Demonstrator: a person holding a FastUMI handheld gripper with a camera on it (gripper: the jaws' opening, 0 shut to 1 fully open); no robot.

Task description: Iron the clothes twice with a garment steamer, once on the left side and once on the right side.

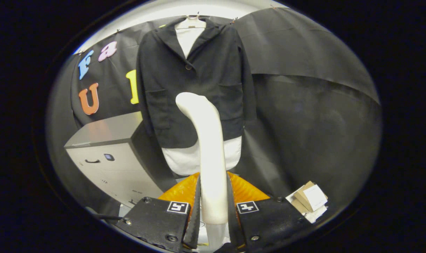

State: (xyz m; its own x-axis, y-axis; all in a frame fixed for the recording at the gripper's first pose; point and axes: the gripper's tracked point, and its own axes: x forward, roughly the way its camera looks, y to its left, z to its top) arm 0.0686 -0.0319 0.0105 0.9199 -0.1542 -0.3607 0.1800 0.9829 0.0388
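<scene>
Black cloth backs a dark jacket (193,84) on a hanger; the fingers (213,211) clamp the upright white garment steamer (207,140), head aimed straight ahead at the jacket's middle.

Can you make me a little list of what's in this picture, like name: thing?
tool: white garment steamer, standing upright between the fingers
gripper: gripper shut on the steamer's handle
clothes: black jacket over a white garment, on a hanger
steamer head: in front of the jacket's lower middle; touching or not, cannot tell
beside: grey cabinet; small cardboard box
</scene>
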